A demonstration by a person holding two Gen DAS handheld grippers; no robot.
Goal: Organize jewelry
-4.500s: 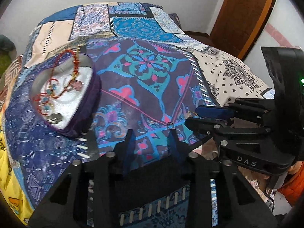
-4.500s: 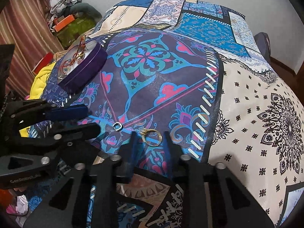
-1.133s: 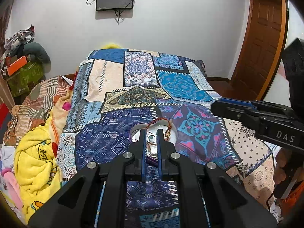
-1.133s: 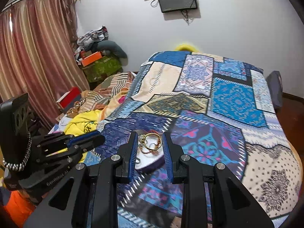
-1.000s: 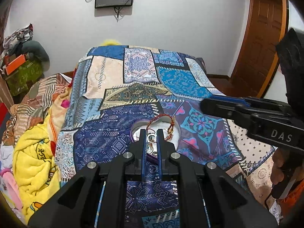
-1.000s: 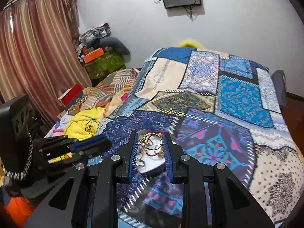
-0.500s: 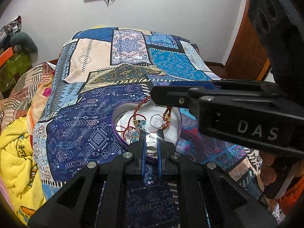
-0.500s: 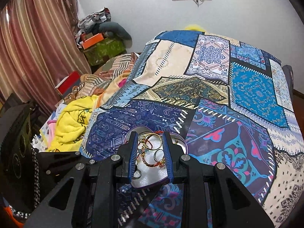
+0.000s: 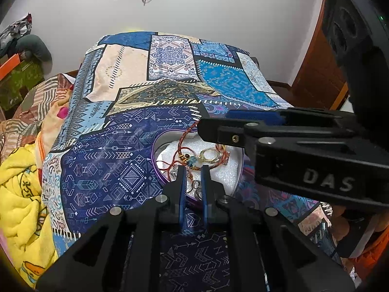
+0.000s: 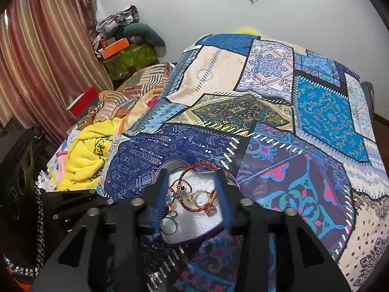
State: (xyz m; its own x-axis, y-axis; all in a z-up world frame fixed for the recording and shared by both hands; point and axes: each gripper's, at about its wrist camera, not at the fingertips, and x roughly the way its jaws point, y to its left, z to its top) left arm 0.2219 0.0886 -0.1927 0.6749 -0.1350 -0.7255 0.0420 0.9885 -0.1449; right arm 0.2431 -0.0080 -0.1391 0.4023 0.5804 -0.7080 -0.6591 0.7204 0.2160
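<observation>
A purple heart-shaped box [image 9: 155, 163] with a white foam lining lies on the patchwork bedspread. It holds red thread bracelets [image 9: 181, 143], gold rings [image 9: 210, 154] and a silver ring [image 10: 169, 228]. My left gripper [image 9: 193, 172] hovers over the box's near edge, its jaws narrowly apart with a small silver ring [image 9: 195, 185] between the fingertips. My right gripper [image 10: 192, 189] is open above the box [image 10: 194, 239]; the gold rings [image 10: 198, 198] lie on the foam below it. The right gripper also shows in the left wrist view [image 9: 243, 124].
The bedspread [image 10: 304, 112] covers the whole bed. A yellow blanket [image 10: 82, 155] and striped cloths are heaped at the left edge. Boxes and clothes [image 10: 124, 53] stand by the curtain at far left. A wooden door [image 9: 323, 73] is at the right.
Both grippers have come down over the box. My right gripper has opened and the gold rings it carried now lie in the box. My left gripper still has the silver ring between its fingers.
</observation>
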